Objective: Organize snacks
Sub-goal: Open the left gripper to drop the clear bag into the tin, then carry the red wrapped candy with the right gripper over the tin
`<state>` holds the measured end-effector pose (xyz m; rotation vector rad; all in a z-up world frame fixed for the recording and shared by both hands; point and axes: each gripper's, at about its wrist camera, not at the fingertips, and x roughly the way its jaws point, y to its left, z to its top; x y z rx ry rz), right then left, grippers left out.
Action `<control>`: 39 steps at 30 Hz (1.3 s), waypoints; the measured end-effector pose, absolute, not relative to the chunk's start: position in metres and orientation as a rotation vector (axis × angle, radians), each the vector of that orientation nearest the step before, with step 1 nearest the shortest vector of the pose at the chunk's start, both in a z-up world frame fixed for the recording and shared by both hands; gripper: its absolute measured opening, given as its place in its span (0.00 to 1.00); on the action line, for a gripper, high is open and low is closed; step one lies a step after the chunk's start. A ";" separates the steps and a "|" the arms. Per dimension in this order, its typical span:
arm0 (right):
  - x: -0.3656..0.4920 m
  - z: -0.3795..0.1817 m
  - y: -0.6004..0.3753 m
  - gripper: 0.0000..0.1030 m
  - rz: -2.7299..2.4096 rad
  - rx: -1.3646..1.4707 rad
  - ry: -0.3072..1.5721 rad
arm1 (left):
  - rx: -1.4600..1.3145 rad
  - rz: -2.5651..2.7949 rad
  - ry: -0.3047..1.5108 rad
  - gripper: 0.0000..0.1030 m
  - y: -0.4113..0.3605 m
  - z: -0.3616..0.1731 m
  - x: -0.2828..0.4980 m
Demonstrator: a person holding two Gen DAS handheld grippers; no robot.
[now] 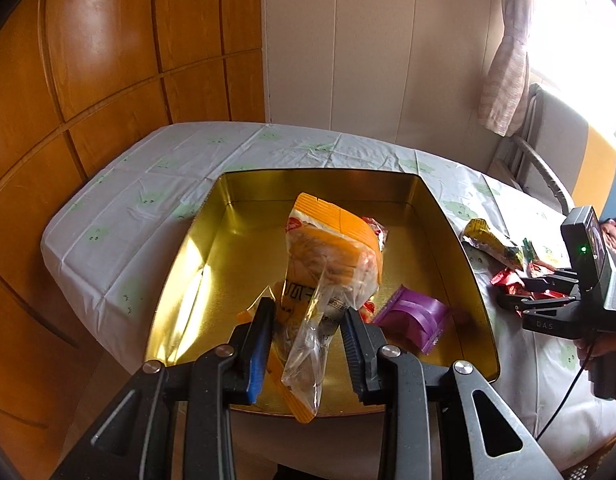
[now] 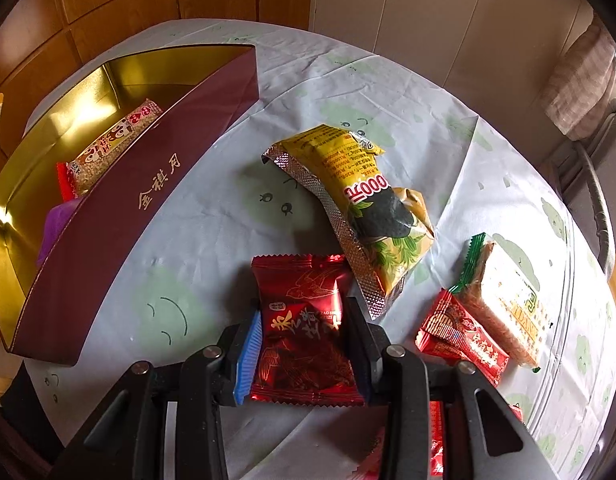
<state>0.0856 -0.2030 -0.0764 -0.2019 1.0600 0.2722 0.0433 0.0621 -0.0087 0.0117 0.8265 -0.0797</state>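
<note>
Tin (image 1: pixel 464 248), gold inside, sits ahead of the left gripper (image 1: pixel 308 316), whose jaws stand spread around the clear tail of an orange bag (image 1: pixel 332 248) over the tin; whether they touch it is unclear. A purple pack (image 1: pixel 412 320) lies just right of them. The right gripper (image 2: pixel 303 336) pinches a red packet (image 2: pixel 303 320); a yellow bag (image 2: pixel 372 208) lies ahead, right.

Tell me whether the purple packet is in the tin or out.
In. The purple packet lies on the gold floor of the tin, inside its right wall; the right wrist view shows it behind the maroon side.
</note>
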 end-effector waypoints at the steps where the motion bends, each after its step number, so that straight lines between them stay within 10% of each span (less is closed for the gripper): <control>1: 0.085 -0.076 -0.203 0.39 0.271 -0.201 1.058 | 0.008 -0.083 0.834 0.33 0.061 -0.010 0.045; 39: 0.080 -0.076 -0.201 0.39 0.241 -0.190 1.023 | -0.124 -0.092 0.916 0.46 0.056 -0.034 0.057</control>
